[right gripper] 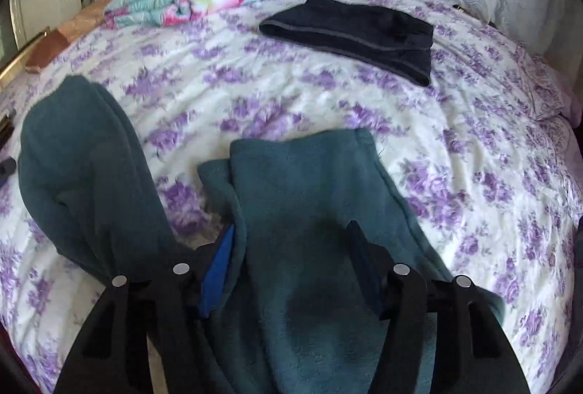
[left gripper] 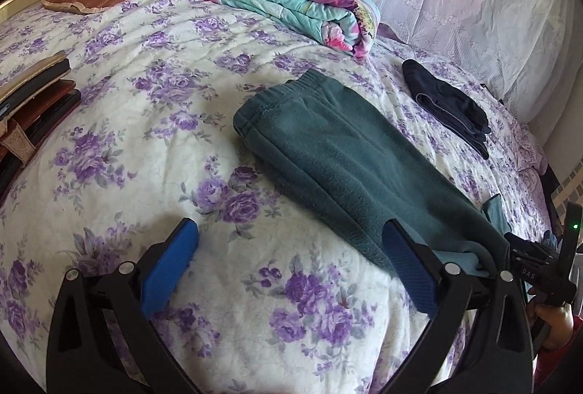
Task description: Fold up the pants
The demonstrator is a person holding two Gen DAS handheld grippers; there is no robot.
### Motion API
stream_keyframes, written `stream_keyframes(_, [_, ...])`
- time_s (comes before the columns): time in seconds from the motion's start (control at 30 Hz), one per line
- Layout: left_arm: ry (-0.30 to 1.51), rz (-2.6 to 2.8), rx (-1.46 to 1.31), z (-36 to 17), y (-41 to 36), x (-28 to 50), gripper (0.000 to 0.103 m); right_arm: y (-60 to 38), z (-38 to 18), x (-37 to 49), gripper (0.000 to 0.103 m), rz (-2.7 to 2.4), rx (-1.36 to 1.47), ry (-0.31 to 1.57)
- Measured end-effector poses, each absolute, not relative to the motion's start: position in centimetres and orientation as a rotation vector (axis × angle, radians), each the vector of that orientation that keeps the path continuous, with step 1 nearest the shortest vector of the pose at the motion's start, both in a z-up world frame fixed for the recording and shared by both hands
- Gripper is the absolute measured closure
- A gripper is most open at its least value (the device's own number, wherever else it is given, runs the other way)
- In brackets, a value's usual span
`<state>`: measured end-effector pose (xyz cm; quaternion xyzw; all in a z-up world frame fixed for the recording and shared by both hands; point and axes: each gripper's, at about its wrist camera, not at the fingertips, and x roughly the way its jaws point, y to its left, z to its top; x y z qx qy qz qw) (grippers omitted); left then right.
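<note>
The teal pants (left gripper: pixel 349 153) lie on the flower-print bed (left gripper: pixel 153 124), running from the elastic waistband at the middle of the left wrist view down to the lower right. They look already laid leg over leg into 1 long strip, so the lengthwise fold seems done. What is left, as I judge it, is to bring the leg ends toward the waistband once or twice and flatten the bundle.

In the right wrist view the leg ends (right gripper: pixel 302 175) are draped up between the right tongs (right gripper: pixel 291 244), with the rest of the pants curving off to the left of the frame. The right tongs stand about half apart with the cloth between them; the left pad is half buried in the fabric and the right 1 is in shadow, so I cannot tell whether they press on it.

The left tongs (left gripper: pixel 288 248) are wide and hold nothing; they hover over the bedspread just beside the strip's lower edge.

A dark folded garment (right gripper: pixel 349 33) and a folded floral quilt (left gripper: pixel 288 0) lie farther up the bed. The right wrist view is motion-blurred, and the pants' near end is cut off by the bottom of the frame.
</note>
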<state>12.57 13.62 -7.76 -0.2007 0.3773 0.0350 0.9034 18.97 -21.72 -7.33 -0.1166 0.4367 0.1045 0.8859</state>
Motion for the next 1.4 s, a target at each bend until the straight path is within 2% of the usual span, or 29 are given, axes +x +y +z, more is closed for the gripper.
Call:
stream_keyframes(0.07, [0.78,0.073,-0.416,-7.8,13.6,12.6,0.005,-20.4,-7.4,18.7,0.039,0.206,-0.309,0.882])
stream_keyframes(0.1, [0.78,0.072,-0.417,-7.8,13.6,12.5,0.005,-20.1,-7.5,18.6,0.045,0.209,-0.331,0.869])
stream_keyframes(0.13, [0.78,0.072,-0.416,-7.8,13.6,12.5,0.005,-19.8,-7.5,18.5,0.057,0.229,-0.346,0.859])
stream_keyframes(0.17, [0.783,0.074,-0.414,-7.8,13.6,12.6,0.005,-20.1,-7.4,18.5,0.063,0.253,-0.331,0.859])
stream_keyframes(0.23, [0.787,0.076,-0.405,-7.8,13.5,12.7,0.005,-22.0,-6.6,18.7,0.093,0.276,-0.221,0.844])
stream_keyframes(0.33, [0.789,0.077,-0.402,-7.8,13.5,12.7,0.005,-26.3,-4.5,17.4,0.093,0.291,-0.012,0.768])
stream_keyframes(0.47, [0.789,0.078,-0.4,-7.8,13.4,12.6,0.005,-36.5,-1.2,11.3,0.093,0.194,0.225,0.636])
stream_keyframes(0.57, [0.784,0.074,-0.41,-7.8,13.5,12.6,0.005,-45.0,-1.0,5.5,0.089,-0.066,0.254,0.589])
stream_keyframes(0.6, [0.783,0.073,-0.413,-7.8,13.5,12.6,0.005,-47.5,-1.9,3.8,0.075,-0.182,0.247,0.617])
stream_keyframes(0.63, [0.782,0.073,-0.415,-7.8,13.5,12.6,0.005,-49.8,-3.0,1.8,0.047,-0.307,0.251,0.653])
stream_keyframes(0.67, [0.783,0.074,-0.413,-7.8,13.5,12.7,0.005,-51.2,-3.8,0.0,0.044,-0.378,0.266,0.656])
stream_keyframes(0.8, [0.79,0.083,-0.397,-7.9,13.3,12.7,0.005,-52.5,-5.2,-5.0,0.044,-0.367,0.312,0.651])
stream_keyframes(0.93, [0.799,0.094,-0.375,-7.9,13.1,12.9,0.005,-48.0,-4.8,-4.6,0.044,-0.157,0.271,0.627])
stream_keyframes(1.03, [0.798,0.093,-0.375,-7.9,13.1,12.8,0.005,-42.8,-5.6,-2.2,0.044,0.041,0.199,0.68])
stream_keyframes(1.27, [0.798,0.095,-0.37,-7.8,13.0,12.7,0.005,-38.9,-8.5,-0.5,0.044,0.248,0.318,0.779])
stream_keyframes(1.4, [0.803,0.104,-0.363,-7.8,12.8,12.7,0.005,-38.2,-6.4,5.5,0.044,0.215,0.2,0.76])
